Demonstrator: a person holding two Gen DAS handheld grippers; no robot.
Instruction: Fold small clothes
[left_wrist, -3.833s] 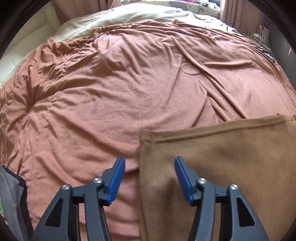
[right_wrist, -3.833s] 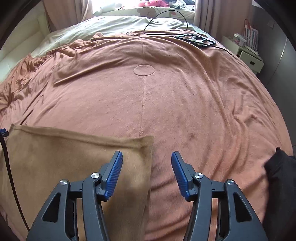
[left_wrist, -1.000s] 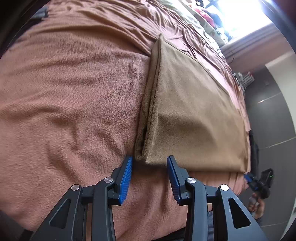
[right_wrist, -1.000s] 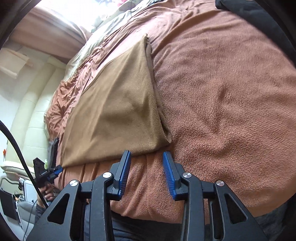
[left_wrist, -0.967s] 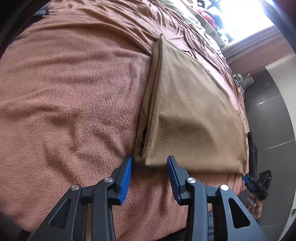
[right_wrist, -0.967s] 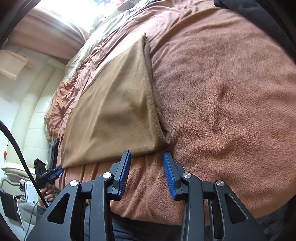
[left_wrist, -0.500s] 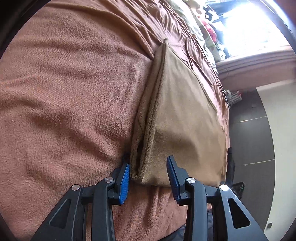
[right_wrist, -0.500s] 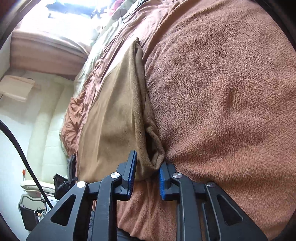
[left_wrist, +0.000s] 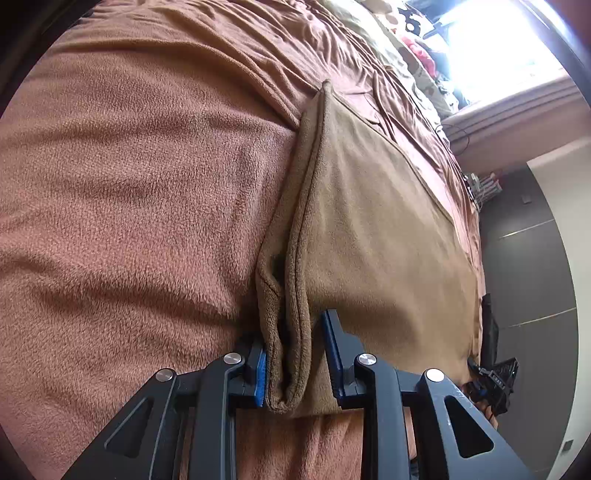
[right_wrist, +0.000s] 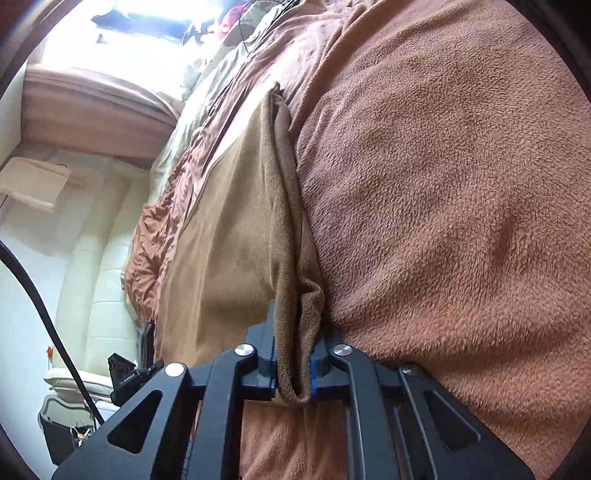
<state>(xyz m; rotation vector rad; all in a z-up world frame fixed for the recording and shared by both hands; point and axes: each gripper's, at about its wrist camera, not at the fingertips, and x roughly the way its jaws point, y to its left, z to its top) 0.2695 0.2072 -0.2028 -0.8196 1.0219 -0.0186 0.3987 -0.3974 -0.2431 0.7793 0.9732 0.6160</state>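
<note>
Tan fleece cloth (left_wrist: 376, 229) lies flat on the rust-brown blanket (left_wrist: 140, 192) that covers the bed, already doubled at least once: two hemmed layers show along each of its short sides. Its near edge runs along the near side of the blanket, closest to the person.

Left gripper (left_wrist: 295, 365): the cloth's near left corner sits between the blue pads. One pad is against the fabric; the other stands a little off it. Not yet a firm pinch, by the look of it; jaws still parted.

Right gripper (right_wrist: 293, 373): clamped on the cloth's near right corner, both layers squeezed into a narrow bundle between the pads.

The other gripper and a bit of hand show small at the far end of the cloth's near edge in each wrist view.

Handling, as a guess: soft, light, floppy pile fabric. No stiffness, so it will sag between the two corners once lifted. Grippy rather than slippery, and nothing fragile. The stacked layers may slide apart, so each pinch should catch both hems at the corner, deep enough to hold them together. The blanket beneath is just as fuzzy and could be snagged along with the cloth.
</note>
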